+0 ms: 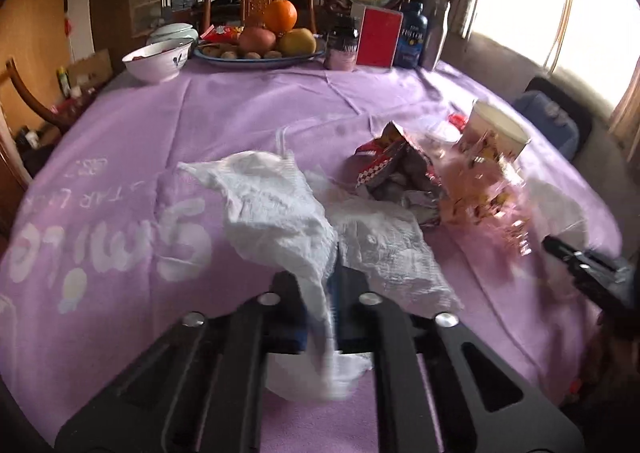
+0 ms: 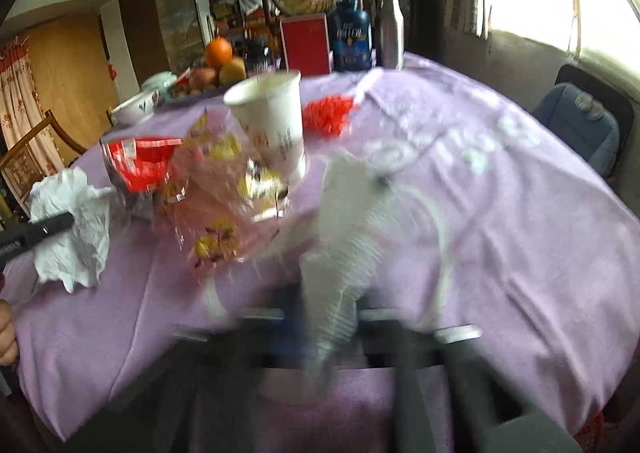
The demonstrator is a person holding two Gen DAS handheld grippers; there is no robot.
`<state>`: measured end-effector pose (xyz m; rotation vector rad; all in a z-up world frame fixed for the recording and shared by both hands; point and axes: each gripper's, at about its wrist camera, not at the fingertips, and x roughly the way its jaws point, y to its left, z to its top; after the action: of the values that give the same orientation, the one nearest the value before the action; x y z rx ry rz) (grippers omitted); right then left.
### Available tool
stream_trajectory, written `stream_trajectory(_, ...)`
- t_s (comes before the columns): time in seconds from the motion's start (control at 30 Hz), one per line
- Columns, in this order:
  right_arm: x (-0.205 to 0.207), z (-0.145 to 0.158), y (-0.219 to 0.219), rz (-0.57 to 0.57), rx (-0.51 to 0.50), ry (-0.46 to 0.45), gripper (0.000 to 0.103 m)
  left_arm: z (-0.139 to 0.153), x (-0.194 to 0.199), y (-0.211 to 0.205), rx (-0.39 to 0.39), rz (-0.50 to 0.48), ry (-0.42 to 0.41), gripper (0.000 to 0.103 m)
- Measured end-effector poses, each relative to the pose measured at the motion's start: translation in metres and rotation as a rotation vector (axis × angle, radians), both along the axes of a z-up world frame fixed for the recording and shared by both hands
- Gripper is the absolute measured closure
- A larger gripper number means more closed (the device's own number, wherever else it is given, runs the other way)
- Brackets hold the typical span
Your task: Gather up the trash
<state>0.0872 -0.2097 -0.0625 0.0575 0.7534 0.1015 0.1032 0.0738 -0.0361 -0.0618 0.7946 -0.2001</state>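
Pinched between closed left gripper [image 1: 318, 285] jaws: crumpled white tissue [image 1: 272, 209], lifted off purple tablecloth [image 1: 248, 105]. Right gripper [image 2: 324, 309], angled down, clamped on blurred white tissue piece [image 2: 344, 245]. Beyond: snack wrappers [image 1: 404, 169], paper cup [image 2: 274, 117].

Both wrist views look down close over the purple tablecloth [image 1: 240, 113], sharing the paper cup [image 2: 272, 117].
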Motion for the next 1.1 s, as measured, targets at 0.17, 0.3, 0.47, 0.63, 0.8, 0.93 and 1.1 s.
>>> stream_trajectory(0.17,-0.007,0.002,-0.014,-0.024,0.091,-0.051,0.097,0.012,-0.016,0.008,-0.072,-0.01,-0.032,0.096)
stream_trajectory(0.3,-0.019,0.006,-0.021,-0.023,0.182,-0.067,0.097,0.036,-0.032,0.014,-0.081,-0.022,-0.066,0.096)
stream_trajectory(0.47,-0.053,0.035,-0.02,-0.027,0.13,-0.171,0.093,0.068,-0.048,0.005,-0.073,-0.058,-0.139,0.096)
stream_trajectory(0.63,-0.084,0.053,-0.038,-0.056,0.158,-0.232,0.093,0.084,-0.059,-0.024,-0.072,-0.138,-0.162,0.096)
stream_trajectory(0.8,-0.12,0.058,-0.062,-0.11,0.154,-0.26,0.093,0.089,-0.067,-0.059,-0.103,-0.242,-0.153,0.096)
stream_trajectory(0.93,-0.148,0.057,-0.088,-0.177,0.139,-0.271,0.093,0.087,-0.074,-0.099,-0.084,-0.327,-0.15,0.096)
stream_trajectory(1.1,-0.19,0.051,-0.131,-0.294,0.11,-0.271,0.093,0.08,-0.081,-0.153,-0.077,-0.446,-0.13,0.096)
